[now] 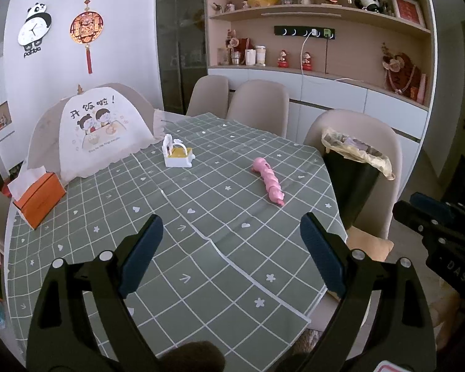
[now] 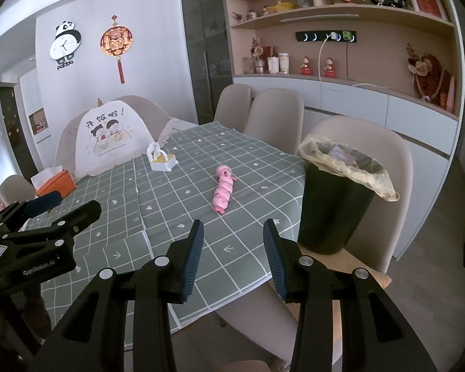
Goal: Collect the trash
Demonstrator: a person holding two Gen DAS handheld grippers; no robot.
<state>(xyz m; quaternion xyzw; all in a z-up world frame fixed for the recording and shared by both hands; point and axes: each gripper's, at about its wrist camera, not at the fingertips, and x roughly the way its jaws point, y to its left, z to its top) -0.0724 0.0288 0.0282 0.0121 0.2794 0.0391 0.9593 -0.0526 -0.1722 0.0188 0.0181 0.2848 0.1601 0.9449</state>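
A black trash bin (image 1: 353,183) with a yellowish liner stands on a chair seat at the table's right edge; some paper lies inside it. It also shows in the right wrist view (image 2: 334,207). A pink segmented toy (image 1: 269,181) lies on the green checked tablecloth (image 1: 176,241), also seen from the right (image 2: 223,190). My left gripper (image 1: 232,226) is open and empty above the table's near part. My right gripper (image 2: 232,232) is open and empty, near the table's corner, left of the bin.
A white and yellow holder (image 1: 178,153), a mesh food cover (image 1: 93,130) and an orange tissue box (image 1: 38,197) stand at the table's far left. Beige chairs (image 1: 259,105) ring the table. Shelves (image 1: 319,46) with ornaments line the back wall.
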